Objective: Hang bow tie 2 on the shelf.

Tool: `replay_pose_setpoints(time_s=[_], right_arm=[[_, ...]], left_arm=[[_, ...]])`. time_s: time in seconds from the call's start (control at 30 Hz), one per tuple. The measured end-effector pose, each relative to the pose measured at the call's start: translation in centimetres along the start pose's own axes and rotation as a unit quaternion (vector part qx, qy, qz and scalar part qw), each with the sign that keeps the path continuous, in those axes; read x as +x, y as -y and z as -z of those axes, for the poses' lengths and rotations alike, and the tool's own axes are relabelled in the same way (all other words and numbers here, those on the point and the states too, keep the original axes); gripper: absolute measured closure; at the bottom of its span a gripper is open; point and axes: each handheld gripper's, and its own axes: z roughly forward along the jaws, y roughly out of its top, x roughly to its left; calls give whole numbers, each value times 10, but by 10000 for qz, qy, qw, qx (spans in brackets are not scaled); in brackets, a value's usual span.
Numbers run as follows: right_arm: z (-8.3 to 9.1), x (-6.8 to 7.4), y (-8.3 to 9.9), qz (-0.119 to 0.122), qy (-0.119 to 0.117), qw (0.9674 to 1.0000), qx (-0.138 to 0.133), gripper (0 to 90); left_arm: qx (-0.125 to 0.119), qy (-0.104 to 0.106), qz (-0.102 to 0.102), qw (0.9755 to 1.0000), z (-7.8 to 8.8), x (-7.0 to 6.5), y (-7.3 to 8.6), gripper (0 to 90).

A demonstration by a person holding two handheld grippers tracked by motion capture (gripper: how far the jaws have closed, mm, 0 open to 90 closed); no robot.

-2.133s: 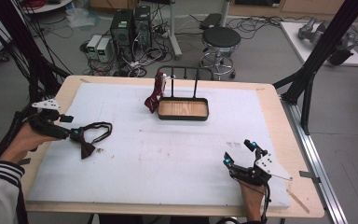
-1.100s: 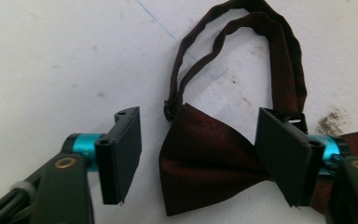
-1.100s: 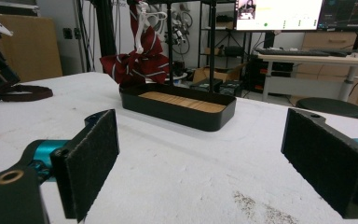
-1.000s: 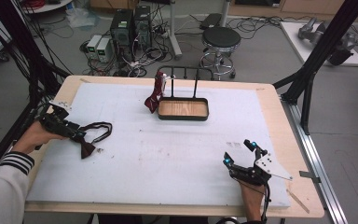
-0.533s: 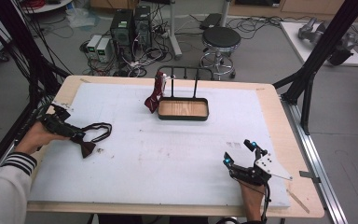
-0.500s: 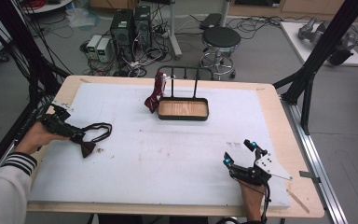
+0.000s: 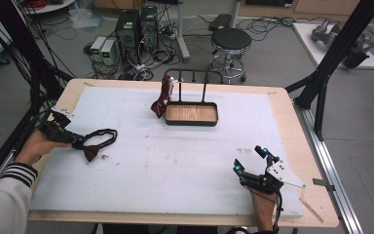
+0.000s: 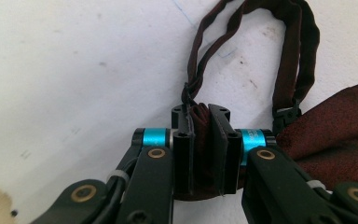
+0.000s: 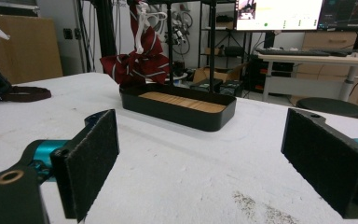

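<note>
Two hand-held grippers are at work over the white-covered worktop point(image 7: 175, 165). The left hand-held gripper point(image 7: 73, 140) lies low by the worktop's left edge, and its jaws have just been closing: in the left gripper view they stand narrow, the pads pinching a fold of the dark red bow tie point(image 8: 205, 140) between them. The bow tie point(image 7: 91, 148) rests on the worktop near that left edge, its dark strap point(image 7: 104, 136) looping away from the jaws toward the middle of the worktop; in the left gripper view the strap point(image 8: 289, 51) curves up and back down to a small black clasp point(image 8: 284, 114) just beside the pinched fold, and the tie's wide wing spreads flat to the right of the jaws.

The right hand-held gripper point(image 7: 250, 160) sits near the worktop's front right corner, jaws wide apart with nothing between the pads, pointing toward the far edge.

Toward the middle of the far edge stands a black tray point(image 7: 192, 122) with a wooden floor and an upright black rack point(image 7: 195, 80) rising from it. A striped red tie point(image 7: 163, 95) hangs from the rack's left end, down beside the tray's left wall.
</note>
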Motion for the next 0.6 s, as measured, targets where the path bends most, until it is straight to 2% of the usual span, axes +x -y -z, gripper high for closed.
replay_pose_setpoints(time_s=[0.13,0.2,0.33,0.6], right_arm=[[0,0,0,1,-2,10000,2,105],[0,0,0,1,-2,10000,1,104],[0,0,0,7,1,10000,-4,104],[0,0,0,14,4,10000,-8,104]], left_arm=[[-261,-147,67,9995,9,-3,0,803],[-389,-127,109,9991,13,-3,0,804],[-589,-208,75,9980,19,-7,-1,805],[-1147,-211,-71,9932,30,-25,-10,804]])
